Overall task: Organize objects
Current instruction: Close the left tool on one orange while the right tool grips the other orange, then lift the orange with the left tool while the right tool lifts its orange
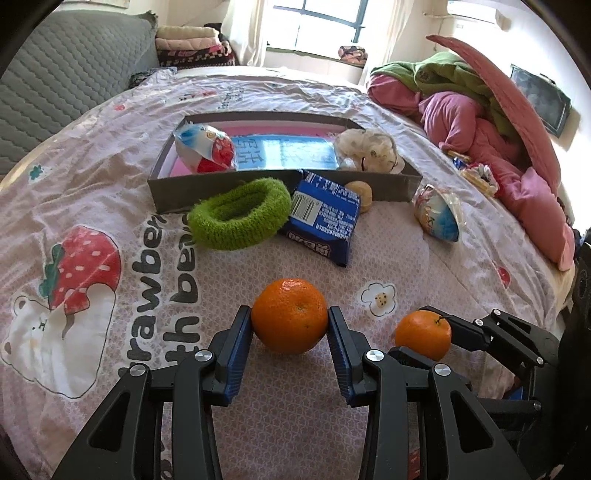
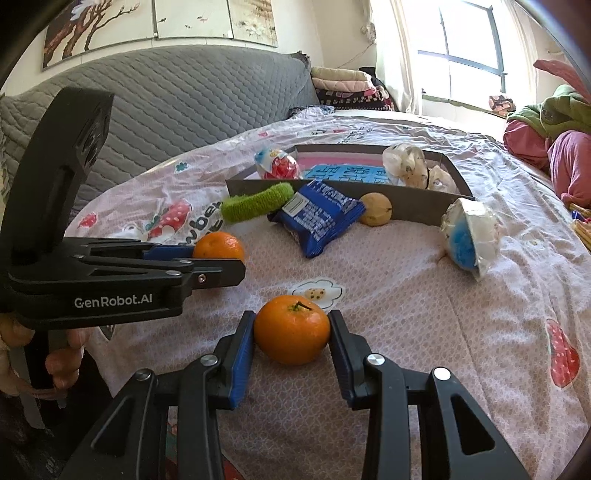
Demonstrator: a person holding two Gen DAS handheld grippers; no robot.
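The room was bright. Sun came in through a big window [image 1: 317, 22] with dark bars and pale curtains [image 2: 399, 55]. A wide bed had a pink sheet [image 1: 92, 206] with strawberries and a bear on it. Behind it stood a grey quilted headboard [image 2: 192, 96]. Folded blankets [image 1: 192, 46] sat in the corner. A heap of pink and green bedding [image 1: 461, 107] lay by the cream wall. A painting [image 2: 147, 22] hung above.

We are in a home bedroom. A bed [image 1: 388, 236] with a pink strawberry-print sheet fills both views. At its head stands a grey quilted headboard [image 2: 177, 107], with painted panels [image 2: 155, 18] on the wall above it. Beyond the bed, a bright window [image 1: 325, 22] has folded blankets [image 1: 192, 48] beside it, and rumpled pink and green bedding [image 1: 461, 110] is heaped along the bed's far edge.
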